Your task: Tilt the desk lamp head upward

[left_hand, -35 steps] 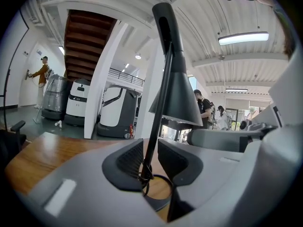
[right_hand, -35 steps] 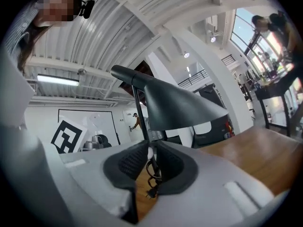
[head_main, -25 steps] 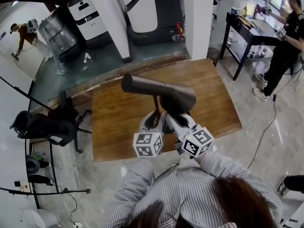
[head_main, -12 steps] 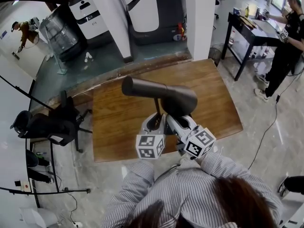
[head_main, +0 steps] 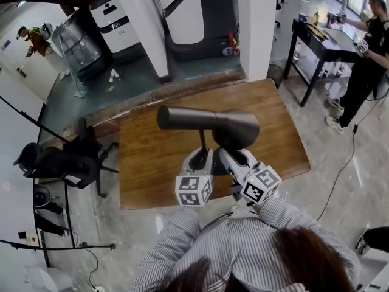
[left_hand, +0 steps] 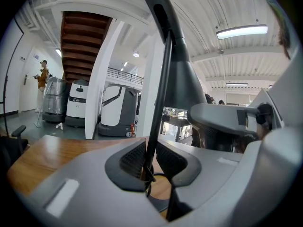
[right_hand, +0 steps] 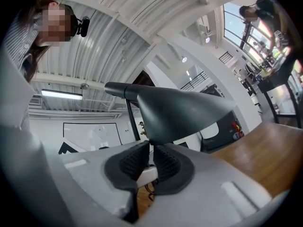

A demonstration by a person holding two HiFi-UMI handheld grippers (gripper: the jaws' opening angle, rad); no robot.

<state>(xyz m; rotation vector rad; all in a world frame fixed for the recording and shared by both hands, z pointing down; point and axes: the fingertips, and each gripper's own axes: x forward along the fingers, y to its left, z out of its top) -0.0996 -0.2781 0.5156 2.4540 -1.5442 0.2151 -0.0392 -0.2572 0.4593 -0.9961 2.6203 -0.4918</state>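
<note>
A dark grey desk lamp stands on the wooden table [head_main: 149, 157]. Its cone-shaped lamp head [head_main: 209, 125] lies nearly level, narrow end to the left, on a thin black stem [head_main: 202, 140]. My left gripper [head_main: 199, 158] is shut on the stem; in the left gripper view the stem [left_hand: 158, 98] runs up from between the left gripper's [left_hand: 150, 162] pads to the lamp head [left_hand: 182, 74]. My right gripper [head_main: 234, 157] is shut on the wide end's lower edge. In the right gripper view the lamp head [right_hand: 175, 110] sits just above the right gripper's [right_hand: 150, 159] pinching pads. The lamp's base is hidden.
A black office chair [head_main: 58, 160] stands left of the table. A white pillar [head_main: 255, 23] and floor machines [head_main: 194, 11] stand behind it. At the right, a person [head_main: 364, 59] stands by a black side table [head_main: 322, 38]. A cable [head_main: 340, 163] trails on the floor.
The lamp head has turned a little and now lies more level. Both grippers, still shut, have shifted slightly right and toward the person.
</note>
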